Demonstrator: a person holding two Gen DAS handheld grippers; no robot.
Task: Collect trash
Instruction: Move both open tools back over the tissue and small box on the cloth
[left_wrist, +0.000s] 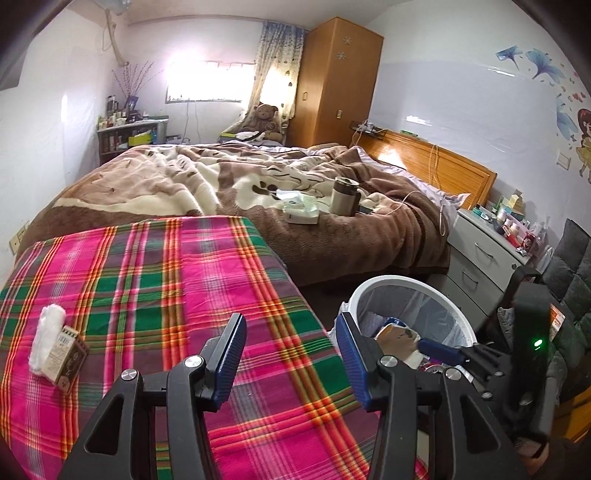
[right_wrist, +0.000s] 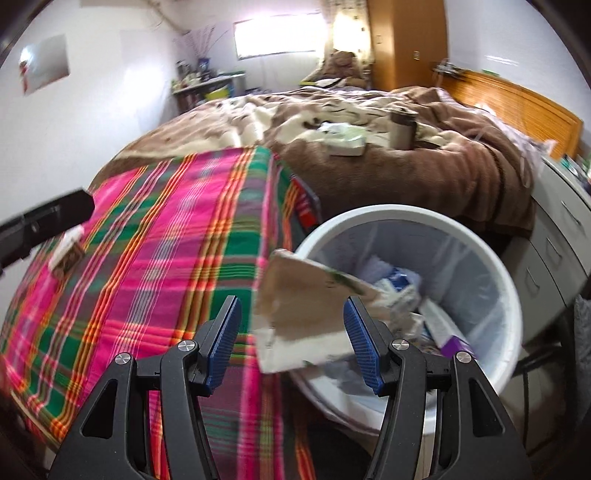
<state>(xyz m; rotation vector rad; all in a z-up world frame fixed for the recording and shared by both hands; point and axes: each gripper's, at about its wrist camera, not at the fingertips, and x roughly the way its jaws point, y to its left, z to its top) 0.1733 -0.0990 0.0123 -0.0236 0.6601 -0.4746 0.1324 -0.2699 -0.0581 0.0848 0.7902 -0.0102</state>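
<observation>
A white trash bin with a clear liner stands beside the plaid-covered table and holds several pieces of trash. A brown cardboard box is blurred and loose between my right gripper's open jaws, over the bin's near rim. My right gripper is open. In the left wrist view the bin and the box show at right. My left gripper is open and empty over the table's right edge. A white tissue wad and a small brown box lie on the plaid cloth at left.
A bed with a brown blanket lies behind, with a travel mug and a tissue pack on it. A grey nightstand stands right of the bin. A wooden wardrobe is at the back.
</observation>
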